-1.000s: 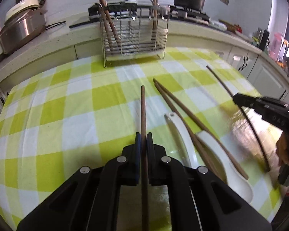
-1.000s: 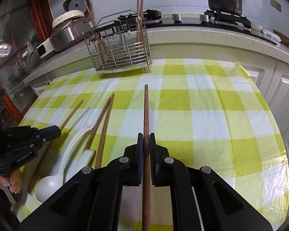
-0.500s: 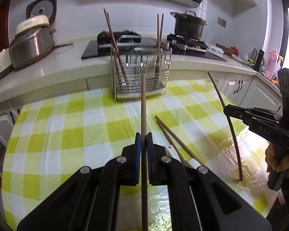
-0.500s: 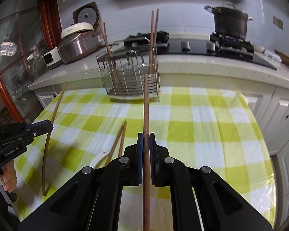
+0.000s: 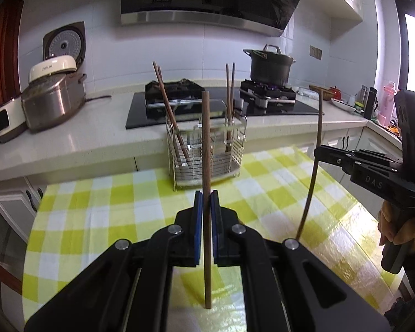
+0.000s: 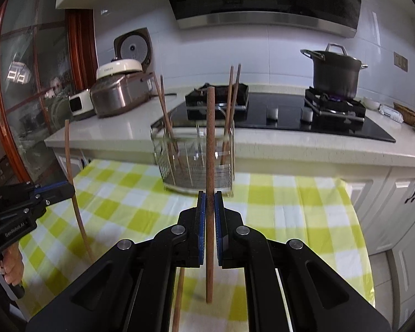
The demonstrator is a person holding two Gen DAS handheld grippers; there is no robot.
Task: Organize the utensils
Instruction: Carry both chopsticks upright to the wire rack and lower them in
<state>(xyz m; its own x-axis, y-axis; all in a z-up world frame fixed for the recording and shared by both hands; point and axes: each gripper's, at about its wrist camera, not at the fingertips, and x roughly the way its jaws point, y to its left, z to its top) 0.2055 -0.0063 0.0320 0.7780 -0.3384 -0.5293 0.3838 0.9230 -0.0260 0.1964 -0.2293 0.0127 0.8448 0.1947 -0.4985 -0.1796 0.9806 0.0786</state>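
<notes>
Wooden chopsticks are standing upright, one (image 5: 206, 149) clenched in the left gripper (image 5: 206, 202), another (image 6: 210, 149) in the right gripper (image 6: 209, 202), facing the wire rack (image 5: 207, 152) at the tablecloth's (image 5: 96, 207) far edge.

Two brown chopsticks are standing upright off the table, one (image 5: 206, 144) pinched in the left gripper (image 5: 206, 196), the other (image 6: 210, 144) in the right gripper (image 6: 210, 197). Wire rack (image 5: 206, 152) is sitting at the table's far edge, holding two chopstick pairs.

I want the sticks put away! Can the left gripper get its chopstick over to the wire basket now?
Probably yes. The left gripper is shut on its chopstick, held upright, and the wire basket stands straight ahead on the checked tablecloth with nothing between. Its middle looks free.
</notes>
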